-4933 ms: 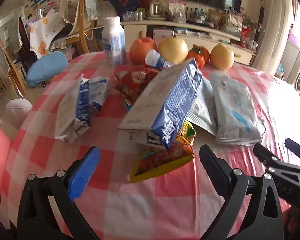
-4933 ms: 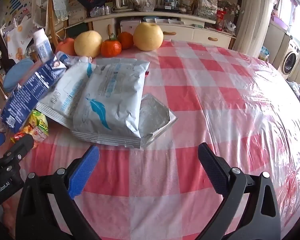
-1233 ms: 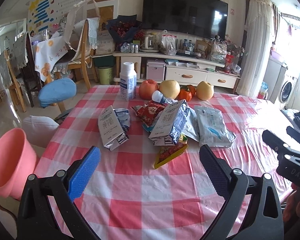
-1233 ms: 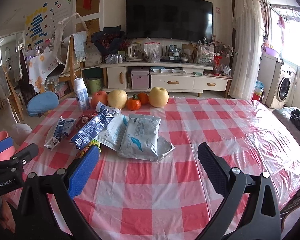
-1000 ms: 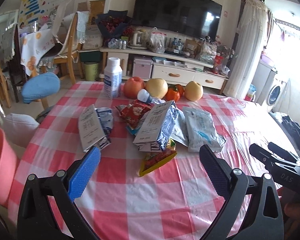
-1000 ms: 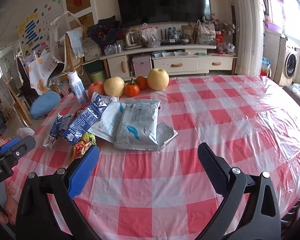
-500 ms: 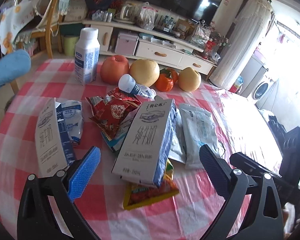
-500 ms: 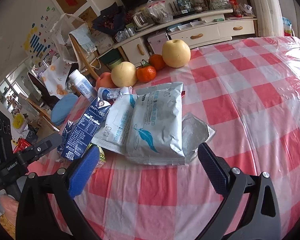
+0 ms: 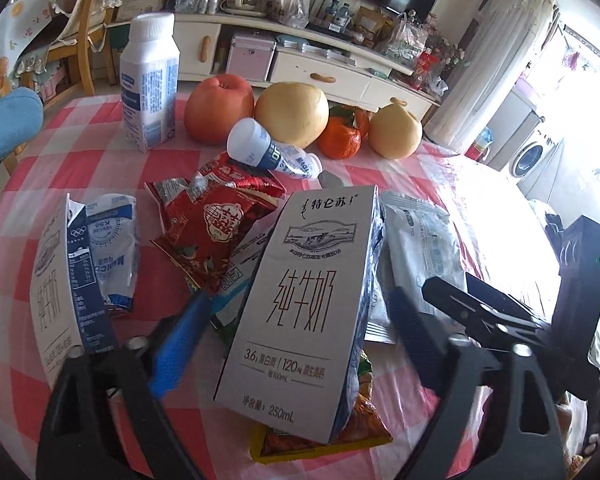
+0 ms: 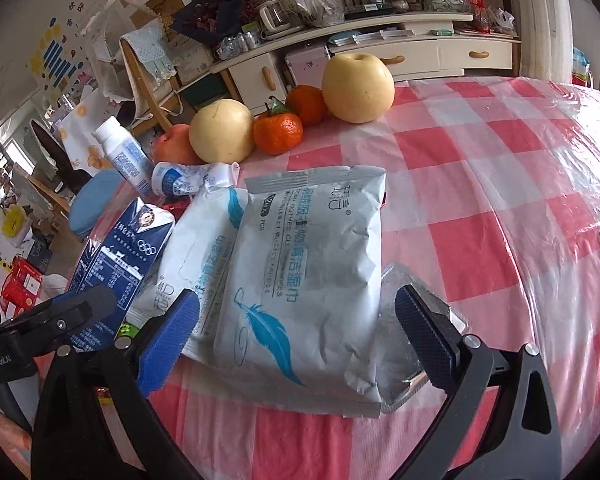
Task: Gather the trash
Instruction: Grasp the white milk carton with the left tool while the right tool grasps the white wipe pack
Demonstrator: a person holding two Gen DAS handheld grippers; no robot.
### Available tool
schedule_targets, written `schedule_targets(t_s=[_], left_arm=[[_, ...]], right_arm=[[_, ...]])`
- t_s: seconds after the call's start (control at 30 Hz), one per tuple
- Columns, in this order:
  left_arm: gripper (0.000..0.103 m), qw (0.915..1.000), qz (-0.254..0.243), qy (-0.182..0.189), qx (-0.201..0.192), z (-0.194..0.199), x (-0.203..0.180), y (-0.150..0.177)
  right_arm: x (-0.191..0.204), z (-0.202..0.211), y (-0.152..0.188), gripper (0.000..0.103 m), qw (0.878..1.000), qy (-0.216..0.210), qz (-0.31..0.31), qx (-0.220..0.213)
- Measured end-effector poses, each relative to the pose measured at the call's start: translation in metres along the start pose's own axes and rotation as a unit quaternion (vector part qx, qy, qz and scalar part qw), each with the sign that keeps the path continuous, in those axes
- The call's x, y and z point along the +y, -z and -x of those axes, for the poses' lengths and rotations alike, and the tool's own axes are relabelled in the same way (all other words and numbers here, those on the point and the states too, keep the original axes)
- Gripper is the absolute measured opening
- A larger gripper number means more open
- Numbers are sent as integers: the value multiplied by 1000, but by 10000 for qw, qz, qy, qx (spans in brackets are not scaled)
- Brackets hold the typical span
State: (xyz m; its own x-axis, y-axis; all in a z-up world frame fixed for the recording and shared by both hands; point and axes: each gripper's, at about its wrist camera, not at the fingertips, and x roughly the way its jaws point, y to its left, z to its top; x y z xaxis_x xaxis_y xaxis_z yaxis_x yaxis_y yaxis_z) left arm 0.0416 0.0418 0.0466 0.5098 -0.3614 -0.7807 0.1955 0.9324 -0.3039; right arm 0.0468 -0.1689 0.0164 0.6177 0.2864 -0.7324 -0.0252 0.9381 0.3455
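Both grippers now sit much nearer the trash pile than a second ago, when the whole table and the television wall showed; the litter now fills each view. In the left wrist view the left gripper [image 9: 296,332] straddles the grey milk carton [image 9: 300,304], which lies across the lower centre of the frame on top of a yellow snack wrapper [image 9: 364,424]. Its jaws have just been closing, with the carton between them, but the blue pad at lower left stands clear of the carton's edge, so nothing is gripped. A red snack bag [image 9: 216,220] lies above left of centre, and a flattened carton [image 9: 60,292] at the left edge.

In the right wrist view the right gripper [image 10: 296,332] hangs wide open, its pads either side of the pale wet-wipe packet [image 10: 308,280] at centre frame, touching nothing. Fruit [image 10: 358,82] sits along the upper middle on the checked tablecloth [image 10: 500,200].
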Motion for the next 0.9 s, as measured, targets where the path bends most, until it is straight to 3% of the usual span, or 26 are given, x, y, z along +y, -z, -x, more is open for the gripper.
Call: schedule_targets(t_s=[0.1, 0.33, 0.4, 0.43, 0.9], left_arm=[[74, 9999, 44, 68, 61, -6, 0, 1], [72, 9999, 85, 62, -42, -4, 0, 5], [70, 9999, 111, 67, -84, -2, -1, 7], [69, 9999, 118, 54, -104, 0, -1, 8], [65, 9981, 294, 207, -500, 40, 3, 30]], right_arm=[[2, -6, -3, 99, 10000, 11, 97, 14], [16, -15, -5, 98, 9986, 244, 455, 62], [21, -16, -3, 92, 9967, 471, 655, 52], [22, -17, -3, 84, 9958, 545, 739, 47], [25, -4, 4, 68, 9953, 355, 900, -22]])
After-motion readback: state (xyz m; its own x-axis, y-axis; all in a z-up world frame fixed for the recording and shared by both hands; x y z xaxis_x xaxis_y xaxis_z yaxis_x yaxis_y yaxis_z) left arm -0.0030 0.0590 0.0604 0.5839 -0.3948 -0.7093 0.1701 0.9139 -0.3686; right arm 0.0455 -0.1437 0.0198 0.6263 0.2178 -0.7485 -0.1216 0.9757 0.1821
